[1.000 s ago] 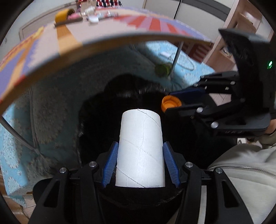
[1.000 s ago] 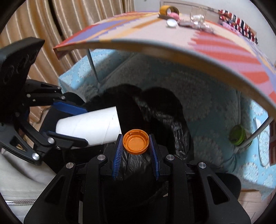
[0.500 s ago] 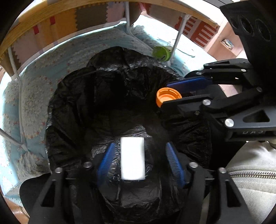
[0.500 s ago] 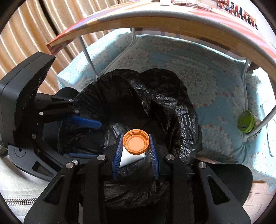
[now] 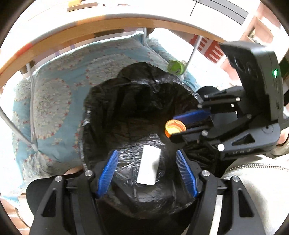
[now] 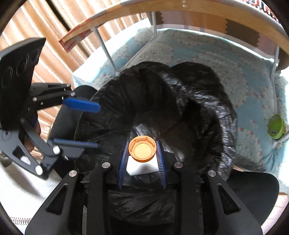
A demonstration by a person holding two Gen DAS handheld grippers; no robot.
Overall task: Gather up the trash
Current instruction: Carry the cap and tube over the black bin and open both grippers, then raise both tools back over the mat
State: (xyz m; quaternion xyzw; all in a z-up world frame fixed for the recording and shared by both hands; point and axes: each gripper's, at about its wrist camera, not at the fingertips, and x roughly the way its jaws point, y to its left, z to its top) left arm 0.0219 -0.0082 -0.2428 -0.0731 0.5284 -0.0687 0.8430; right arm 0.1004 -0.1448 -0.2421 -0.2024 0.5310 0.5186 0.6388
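Both tilt down over bag (image 5: 144, 108): left gripper (image 5: 147, 168) released, right gripper (image 6: 142, 155) grasping cap (image 6: 142, 149)

A light-blue floral quilt (image 5: 54, 112) covers the floor beneath a low table's wooden edge (image 6: 198, 10). A bin lined with a black bag (image 6: 180, 101) rests on the quilt, and a green-lidded cup (image 6: 275, 126) lies beside a metal table leg (image 5: 194, 48).

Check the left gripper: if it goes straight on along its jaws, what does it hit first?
Most likely the white cardboard tube, lying inside the black trash bag right between the open jaws of the left gripper. Nothing shows in front of it. Depth is unclear, so the bag's crinkled lining might come first.
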